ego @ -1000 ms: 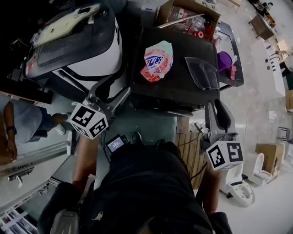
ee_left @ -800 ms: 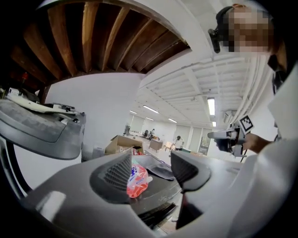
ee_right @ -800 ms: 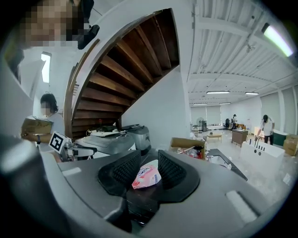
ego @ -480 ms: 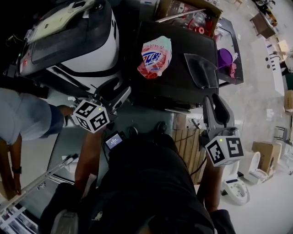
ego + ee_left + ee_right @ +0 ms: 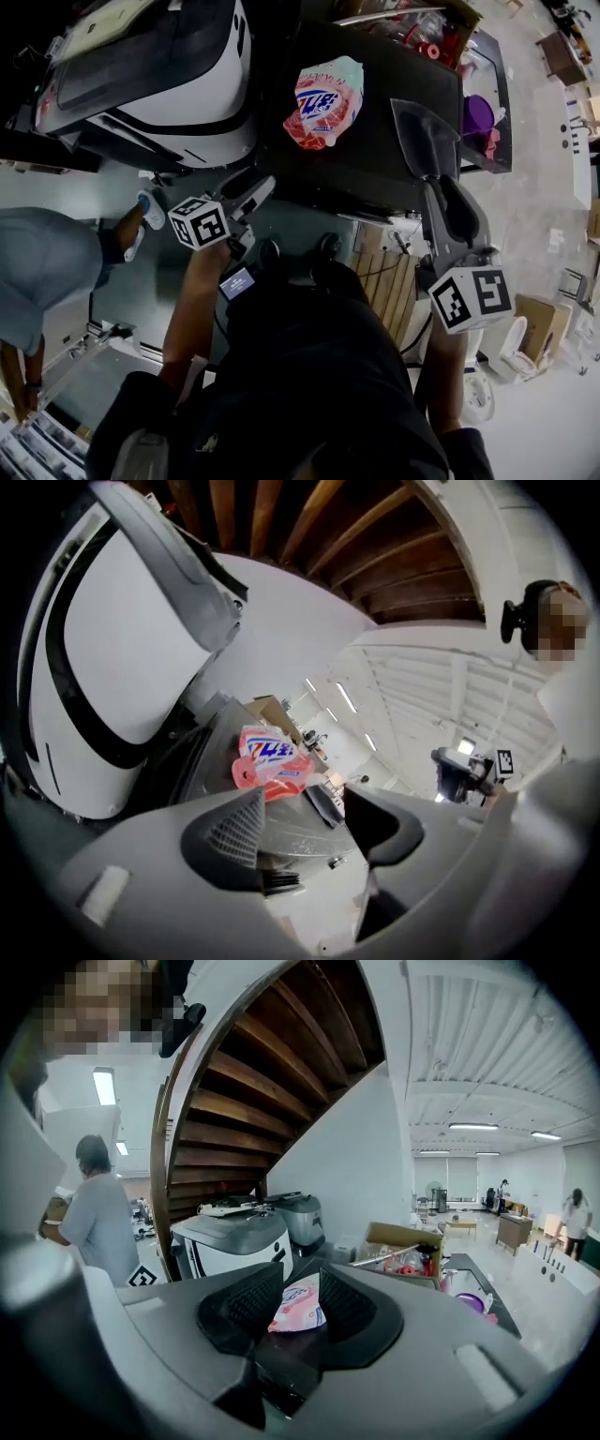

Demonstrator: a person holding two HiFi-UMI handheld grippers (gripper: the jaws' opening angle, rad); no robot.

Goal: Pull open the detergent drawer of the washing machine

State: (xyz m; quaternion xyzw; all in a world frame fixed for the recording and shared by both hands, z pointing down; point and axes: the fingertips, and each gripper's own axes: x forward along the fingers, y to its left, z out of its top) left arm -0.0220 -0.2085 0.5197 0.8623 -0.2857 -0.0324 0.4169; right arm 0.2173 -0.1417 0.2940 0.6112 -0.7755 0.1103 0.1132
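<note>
Since a second ago, the left gripper (image 5: 251, 190) has been lowered in front of the washing machine (image 5: 187, 103) and rolled. The right gripper (image 5: 448, 202) has been carried forward to the edge of the dark surface (image 5: 366, 169), and a bystander (image 5: 42, 272) has shifted toward the lower left. In the head view, the machine is seen at upper left, just beside the surface, on which a detergent bag (image 5: 323, 101) and a clear scoop (image 5: 427, 136) lie. The detergent drawer itself cannot be picked out, and the machine is touched by neither gripper. In the left gripper view, the jaws are held apart with nothing between them; the machine's white body rises close on the left, with the bag beyond. In the right gripper view, the jaws are likewise parted a little and empty, and the bag is seen well beyond the gap. The step in hand is judged to be the approach. The drawer's front should first be found and the left gripper levelled and squared to it. The handle lip should then be pinched firmly and the pull made straight outward, so that jamming is avoided.
</note>
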